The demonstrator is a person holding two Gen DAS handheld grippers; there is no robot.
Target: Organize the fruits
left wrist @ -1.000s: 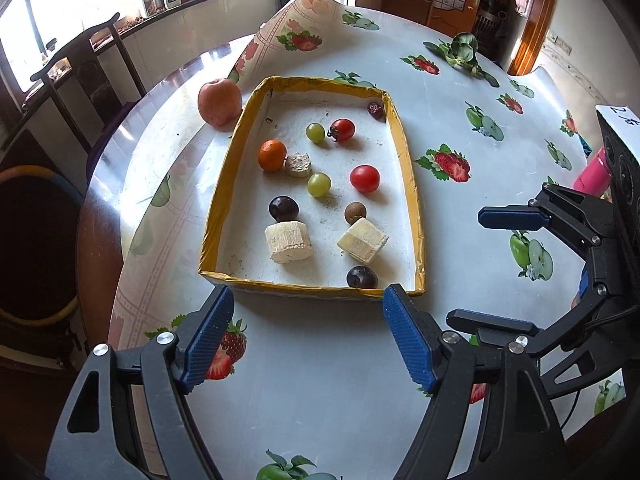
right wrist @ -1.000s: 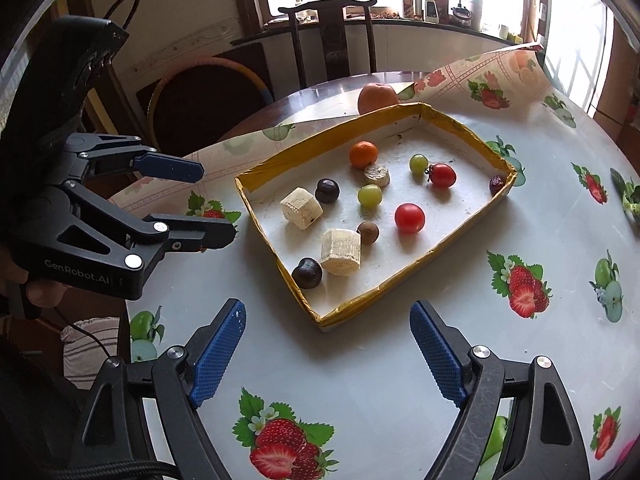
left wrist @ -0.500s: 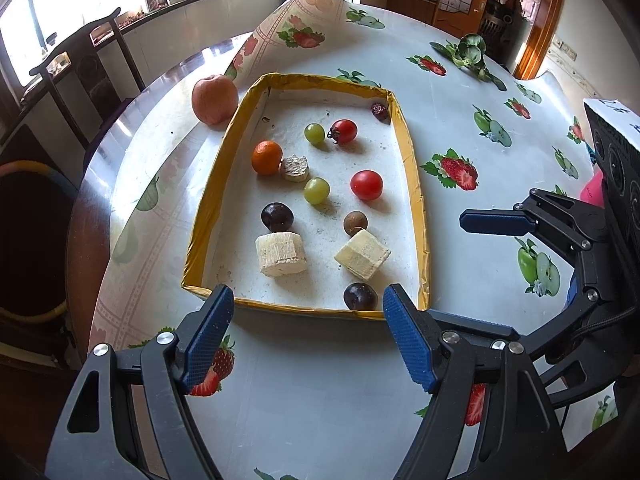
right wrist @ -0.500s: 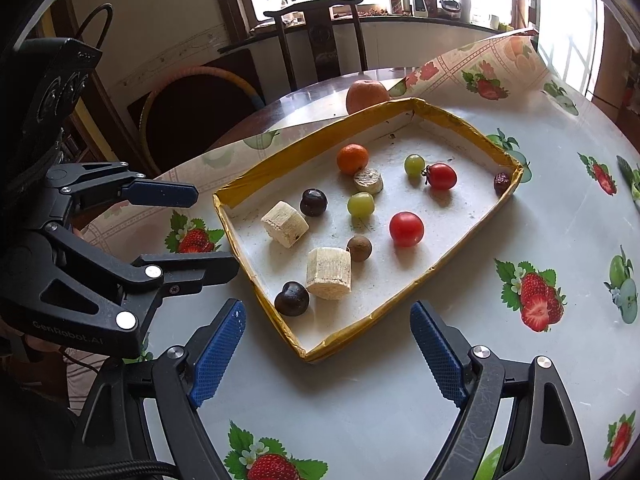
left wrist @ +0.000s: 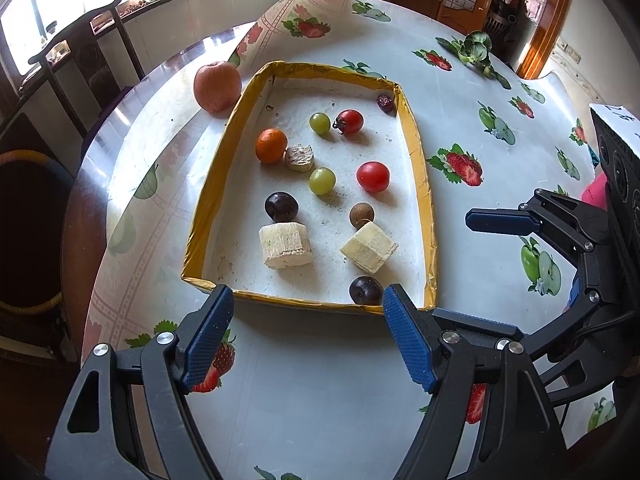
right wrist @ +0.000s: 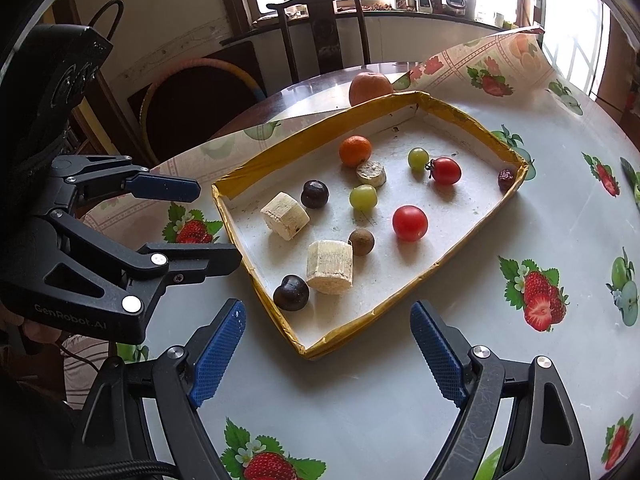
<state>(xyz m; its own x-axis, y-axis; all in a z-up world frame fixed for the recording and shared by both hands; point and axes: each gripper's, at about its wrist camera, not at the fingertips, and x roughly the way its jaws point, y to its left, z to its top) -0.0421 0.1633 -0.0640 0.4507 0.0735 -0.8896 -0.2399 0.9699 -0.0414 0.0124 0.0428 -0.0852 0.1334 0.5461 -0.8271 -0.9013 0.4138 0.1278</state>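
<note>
A shallow yellow-rimmed tray (left wrist: 423, 184) (right wrist: 448, 264) holds several small fruits: an orange (left wrist: 271, 145), two green grapes (left wrist: 322, 181), two red tomatoes (left wrist: 373, 176), dark plums (left wrist: 281, 206) (right wrist: 291, 293), a brown longan (left wrist: 361, 213) and pale cut chunks (left wrist: 285, 245) (right wrist: 330, 267). A large apple (left wrist: 217, 85) (right wrist: 370, 87) lies outside the tray's far left corner. My left gripper (left wrist: 308, 340) is open and empty, just short of the tray's near edge. My right gripper (right wrist: 326, 360) is open and empty, before the tray's near corner.
The round table wears a fruit-print cloth (left wrist: 320, 392), its far part curled up (left wrist: 316, 12). A dark wooden chair (right wrist: 320, 28) and a hoop (right wrist: 200, 68) stand beyond the table's edge. A green vegetable (left wrist: 474, 46) lies at the far right.
Both grippers have moved closer to the tray, which now looms larger in both views. Both stay open and empty. The fruits have not moved.
</note>
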